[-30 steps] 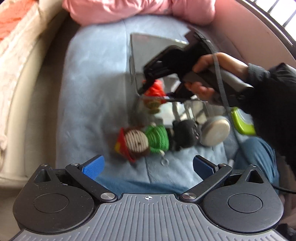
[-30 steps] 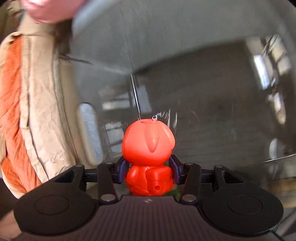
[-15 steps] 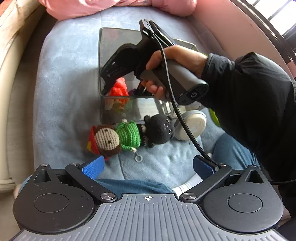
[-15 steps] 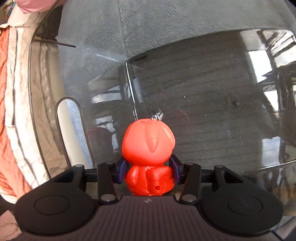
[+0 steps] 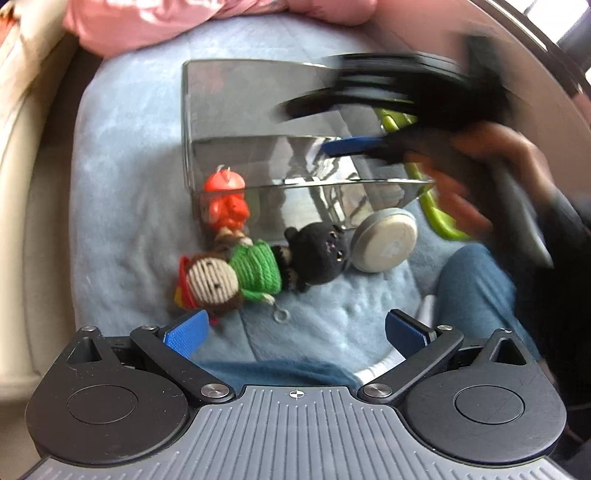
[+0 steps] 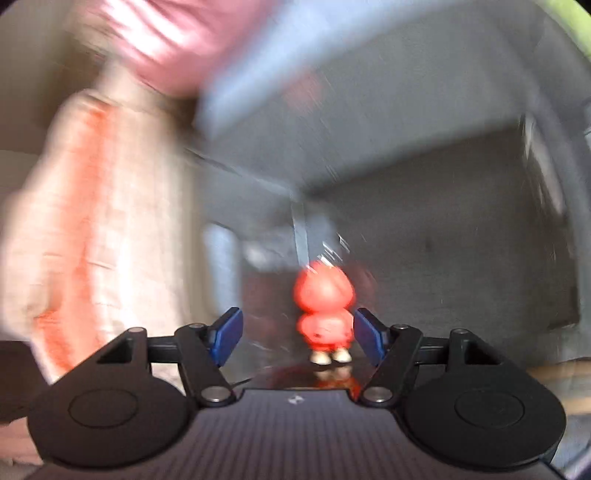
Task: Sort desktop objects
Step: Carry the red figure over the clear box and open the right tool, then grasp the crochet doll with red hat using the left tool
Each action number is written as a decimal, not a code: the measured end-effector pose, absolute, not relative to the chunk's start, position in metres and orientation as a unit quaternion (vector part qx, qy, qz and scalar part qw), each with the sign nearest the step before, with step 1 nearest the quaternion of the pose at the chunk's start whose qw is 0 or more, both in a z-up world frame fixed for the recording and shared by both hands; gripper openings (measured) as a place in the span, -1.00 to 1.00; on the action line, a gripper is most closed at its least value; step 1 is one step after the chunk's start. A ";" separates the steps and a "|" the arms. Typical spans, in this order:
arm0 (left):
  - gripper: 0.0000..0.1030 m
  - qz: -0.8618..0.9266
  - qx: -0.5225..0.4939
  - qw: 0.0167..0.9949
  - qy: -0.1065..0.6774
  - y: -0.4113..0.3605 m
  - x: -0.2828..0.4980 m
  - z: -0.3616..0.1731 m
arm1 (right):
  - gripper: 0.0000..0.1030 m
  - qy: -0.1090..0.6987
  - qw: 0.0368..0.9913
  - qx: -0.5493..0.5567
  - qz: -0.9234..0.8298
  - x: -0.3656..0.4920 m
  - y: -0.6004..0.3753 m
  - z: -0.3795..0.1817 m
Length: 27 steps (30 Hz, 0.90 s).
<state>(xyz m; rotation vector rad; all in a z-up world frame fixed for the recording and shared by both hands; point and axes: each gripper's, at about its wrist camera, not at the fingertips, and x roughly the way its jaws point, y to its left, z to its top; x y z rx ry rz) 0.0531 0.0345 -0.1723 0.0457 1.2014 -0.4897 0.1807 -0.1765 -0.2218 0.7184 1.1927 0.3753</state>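
Note:
A red toy figure [image 5: 225, 201] stands in the near left corner of a clear box [image 5: 258, 122] on a blue blanket; it also shows, blurred, in the right wrist view [image 6: 325, 314]. My right gripper [image 6: 297, 338] is open and empty just behind the figure; in the left wrist view it is a blur over the box's right side [image 5: 369, 144]. A crocheted doll in green [image 5: 236, 277], a black crocheted cat [image 5: 319, 254] and a round silver tin [image 5: 384, 238] lie in front of the box. My left gripper [image 5: 295, 330] is open and empty near the doll.
The blue blanket [image 5: 118, 192] covers a cushion, with a pink pillow [image 5: 184, 18] behind and a beige fabric edge [image 5: 22, 110] at left. A green object [image 5: 436, 206] sits right of the box. A person's jeans-clad leg [image 5: 476, 284] is at right.
My right gripper has opened and let go of the red figure, which now stands inside the box. The right gripper has pulled back to the right, blurred by motion.

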 end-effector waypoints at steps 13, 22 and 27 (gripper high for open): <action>1.00 -0.218 0.416 0.766 0.438 -0.027 0.056 -0.262 | 0.70 0.136 0.942 0.287 -0.112 -0.036 -0.299 -0.220; 1.00 -0.263 0.629 0.639 0.356 -0.061 0.022 -0.322 | 0.85 0.140 0.938 0.292 -0.128 -0.037 -0.318 -0.229; 1.00 -0.256 0.606 0.621 0.427 -0.075 0.047 -0.337 | 0.86 0.139 0.925 0.329 -0.131 -0.039 -0.320 -0.240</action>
